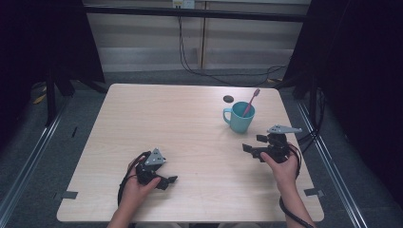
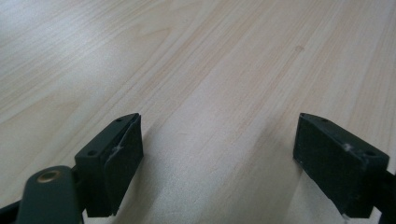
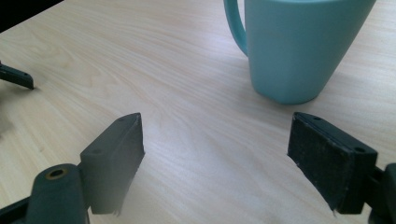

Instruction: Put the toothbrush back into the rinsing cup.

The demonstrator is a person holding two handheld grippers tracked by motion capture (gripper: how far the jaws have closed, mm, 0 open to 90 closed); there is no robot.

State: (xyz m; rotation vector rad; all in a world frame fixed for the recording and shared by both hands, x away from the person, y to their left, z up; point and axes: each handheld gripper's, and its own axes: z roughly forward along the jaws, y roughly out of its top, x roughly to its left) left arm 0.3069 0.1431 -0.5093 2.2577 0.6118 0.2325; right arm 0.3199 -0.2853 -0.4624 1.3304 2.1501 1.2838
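On the far right of the surface (image 1: 190,123), a teal mug (image 1: 239,117) holding a pink toothbrush (image 1: 251,102) stands just beyond the wide-open right hand-held gripper (image 1: 252,145), apparently poised to approach, while the left hand-held gripper (image 1: 166,182) rests open near the front edge.

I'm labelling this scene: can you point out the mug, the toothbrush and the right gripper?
teal mug (image 1: 239,121), high view, outer wall
pink toothbrush (image 1: 252,100), high view, handle above the rim
right gripper (image 3: 215,158), right gripper view, midway between fingertips

A mug (image 1: 239,118) stands on the worktop (image 1: 166,118) at far right, a toothbrush (image 1: 251,101) in it. The right tool (image 1: 255,145) lies just near of the mug. The left tool (image 1: 167,181) sits well apart at near left.
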